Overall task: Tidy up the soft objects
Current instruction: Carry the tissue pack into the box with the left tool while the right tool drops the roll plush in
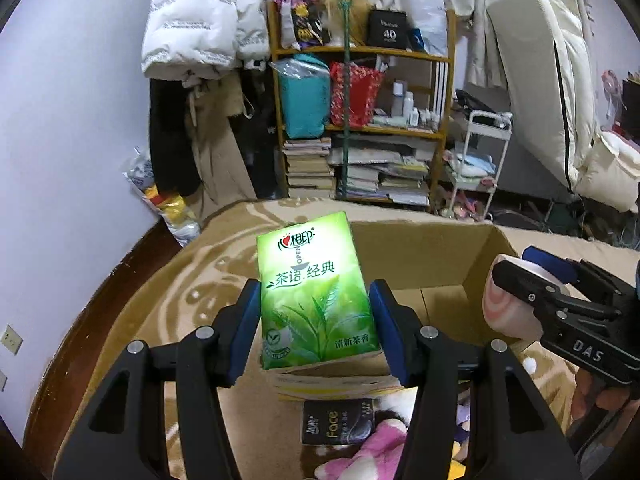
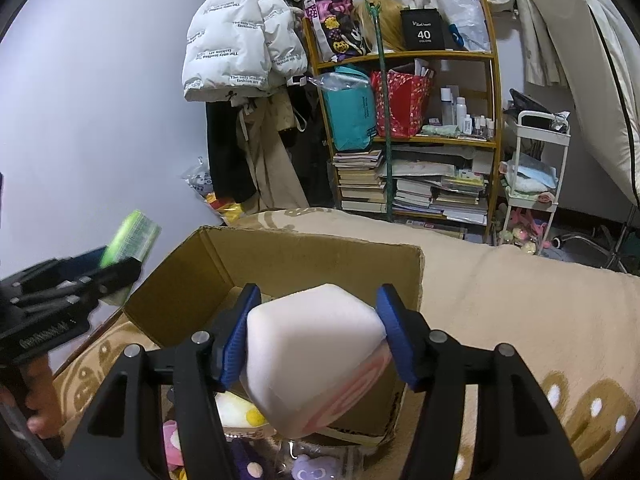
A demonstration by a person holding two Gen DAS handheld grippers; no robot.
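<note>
Your left gripper [image 1: 316, 312] clamps the green tissue pack [image 1: 314, 288] upright, long axis pointing away; your right gripper [image 2: 316, 332] grips the pink sponge block [image 2: 316, 360], tilted.

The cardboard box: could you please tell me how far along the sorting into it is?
Done: nothing can be seen inside the cardboard box yet. In hand: the left gripper holds a green tissue pack; the right gripper holds a pink-and-white soft block above the box. Left: a black tissue pack and plush toys beside it.
</note>
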